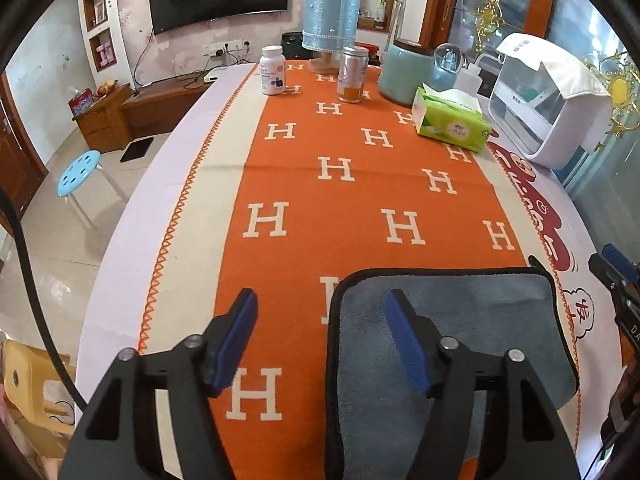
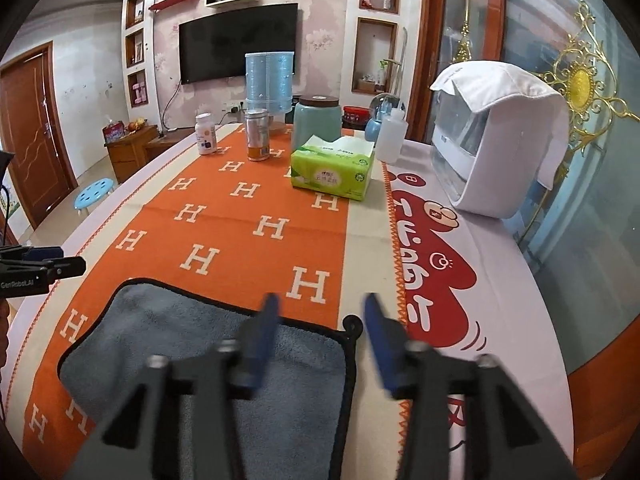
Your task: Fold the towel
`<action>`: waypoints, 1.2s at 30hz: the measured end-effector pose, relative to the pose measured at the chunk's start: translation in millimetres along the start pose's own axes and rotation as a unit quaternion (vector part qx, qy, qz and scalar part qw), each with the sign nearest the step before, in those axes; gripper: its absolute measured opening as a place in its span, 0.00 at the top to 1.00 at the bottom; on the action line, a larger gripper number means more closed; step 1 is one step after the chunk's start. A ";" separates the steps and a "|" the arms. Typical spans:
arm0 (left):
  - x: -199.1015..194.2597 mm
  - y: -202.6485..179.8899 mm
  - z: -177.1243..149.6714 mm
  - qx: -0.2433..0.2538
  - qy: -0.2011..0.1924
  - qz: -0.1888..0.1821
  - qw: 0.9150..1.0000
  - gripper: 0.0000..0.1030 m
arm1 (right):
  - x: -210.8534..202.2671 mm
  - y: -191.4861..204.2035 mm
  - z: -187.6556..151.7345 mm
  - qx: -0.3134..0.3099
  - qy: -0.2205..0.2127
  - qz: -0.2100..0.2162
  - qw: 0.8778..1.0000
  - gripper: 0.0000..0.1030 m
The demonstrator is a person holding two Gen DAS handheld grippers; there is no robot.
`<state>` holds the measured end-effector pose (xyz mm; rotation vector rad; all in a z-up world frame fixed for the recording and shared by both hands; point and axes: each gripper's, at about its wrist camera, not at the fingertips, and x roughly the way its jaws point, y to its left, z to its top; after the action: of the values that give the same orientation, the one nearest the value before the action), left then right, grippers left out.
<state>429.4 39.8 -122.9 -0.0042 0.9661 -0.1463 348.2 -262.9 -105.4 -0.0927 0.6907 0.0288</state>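
Both hand-held grippers, left (image 1: 320, 336) and right (image 2: 322, 336), hover jaws apart over the grey towel (image 1: 472, 320) lying flat on the bench (image 2: 500, 280), one per far corner, right nearer the loop corner.

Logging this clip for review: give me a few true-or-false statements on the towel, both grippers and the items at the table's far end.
1. The grey towel with black trim lies flat on the orange H-patterned cloth. True.
2. The left gripper is shut on the towel. False: its jaws are open, holding nothing.
3. The right gripper is open. True.
4. The green tissue pack sits on the towel. False: it stands apart, farther up the table.
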 end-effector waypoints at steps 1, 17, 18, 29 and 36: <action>-2.1 -0.5 0.5 -0.001 -0.001 0.001 1.000 0.29 | -2.0 -0.5 0.0 0.000 0.000 -0.002 1.000 0.49; -63.4 -17.2 -24.7 -0.001 -0.021 -0.006 1.000 0.16 | -52.3 -6.0 -18.8 0.031 0.005 0.021 0.999 0.10; -68.2 -18.2 -30.1 -0.002 -0.021 -0.006 1.000 0.16 | -55.0 -5.6 -21.3 0.033 0.007 0.023 0.999 0.08; -124.0 -31.7 -98.6 -0.018 -0.013 -0.021 1.000 0.16 | -108.7 18.2 -80.4 0.034 0.049 0.056 0.997 0.03; -163.4 -36.8 -153.6 -0.033 -0.012 -0.005 0.999 0.16 | -151.5 36.4 -126.6 0.025 0.078 0.084 0.993 0.02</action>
<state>207.6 33.4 -74.0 -0.0712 0.9463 -0.1234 149.0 -238.0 -108.8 0.0113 0.8543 0.1668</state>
